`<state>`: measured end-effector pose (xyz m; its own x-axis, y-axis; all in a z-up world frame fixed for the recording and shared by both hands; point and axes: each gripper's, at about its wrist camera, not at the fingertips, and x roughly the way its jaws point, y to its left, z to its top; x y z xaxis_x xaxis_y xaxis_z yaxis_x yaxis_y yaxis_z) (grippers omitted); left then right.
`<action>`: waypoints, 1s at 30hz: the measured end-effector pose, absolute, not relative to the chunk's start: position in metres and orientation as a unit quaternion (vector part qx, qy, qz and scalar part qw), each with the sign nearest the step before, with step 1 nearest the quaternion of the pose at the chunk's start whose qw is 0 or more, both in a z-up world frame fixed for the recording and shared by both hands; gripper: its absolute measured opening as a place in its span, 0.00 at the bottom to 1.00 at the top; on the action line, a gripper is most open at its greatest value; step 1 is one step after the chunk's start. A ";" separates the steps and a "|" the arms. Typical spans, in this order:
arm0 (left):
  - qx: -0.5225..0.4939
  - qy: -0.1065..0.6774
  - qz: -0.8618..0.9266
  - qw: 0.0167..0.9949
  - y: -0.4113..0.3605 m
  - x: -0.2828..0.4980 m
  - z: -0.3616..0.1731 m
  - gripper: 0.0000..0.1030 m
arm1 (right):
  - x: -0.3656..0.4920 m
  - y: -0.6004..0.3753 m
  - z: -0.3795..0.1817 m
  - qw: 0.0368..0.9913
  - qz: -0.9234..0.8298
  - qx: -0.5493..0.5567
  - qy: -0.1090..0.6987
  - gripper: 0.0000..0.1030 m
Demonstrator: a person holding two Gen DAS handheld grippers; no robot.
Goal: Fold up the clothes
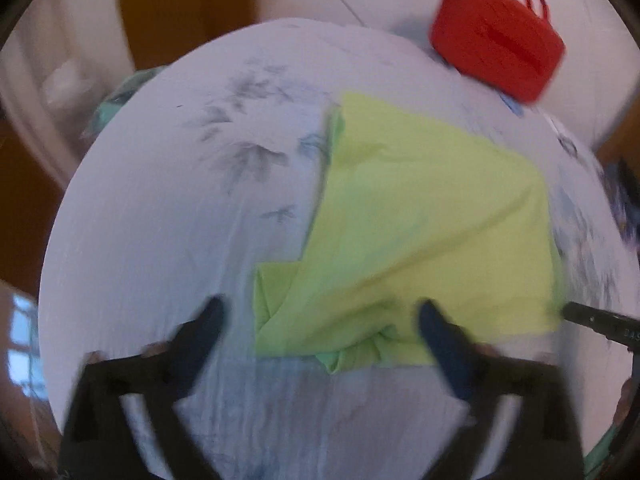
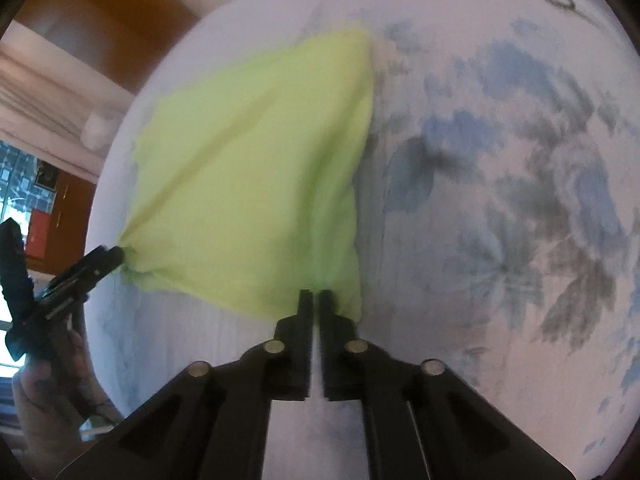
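Right wrist view: you are pinching the near corner of the cloth [image 2: 248, 168] with the right gripper [image 2: 316, 294], its jaws closed on a tuck of green fabric, probably to be anchoring that side while the fold is being set. The cloth is lying mostly flat on the bed [image 2: 500, 200], partly folded, its layered edge showing in the left wrist view. Your left gripper [image 1: 324, 316] is hanging with its fingers spread wide, straddling the cloth's near edge and gripping nothing. One finger is sitting right at the other near corner, where creases are gathering, which is suggesting either a letting-go or a fresh grab being lined up. A red bag [image 1: 496, 36] is sitting at the bed's far edge, well apart from the work.
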<state>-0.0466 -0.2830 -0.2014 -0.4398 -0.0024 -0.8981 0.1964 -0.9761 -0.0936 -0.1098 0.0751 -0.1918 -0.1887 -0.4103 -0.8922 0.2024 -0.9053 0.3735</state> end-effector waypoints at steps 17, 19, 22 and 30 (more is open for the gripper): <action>0.530 0.090 -0.841 0.063 -0.256 -0.074 -0.224 0.68 | -0.202 0.062 -0.186 0.206 -0.803 0.549 -0.104 0.16; 0.536 0.084 -0.838 0.052 -0.256 -0.084 -0.225 0.68 | -0.208 0.059 -0.190 0.206 -0.803 0.550 -0.101 0.16; 0.546 0.074 -0.834 0.036 -0.258 -0.095 -0.225 0.68 | -0.211 0.053 -0.195 0.204 -0.804 0.550 -0.092 0.23; 0.553 0.089 -0.827 0.045 -0.249 -0.084 -0.226 0.68 | -0.231 0.023 -0.201 0.201 -0.821 0.532 -0.045 0.71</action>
<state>-0.0840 -0.2490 -0.2256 -0.3845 0.0238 -0.9228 0.1736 -0.9800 -0.0976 -0.2306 0.0233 -0.2008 -0.3526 -0.3783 -0.8559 0.2830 -0.9149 0.2878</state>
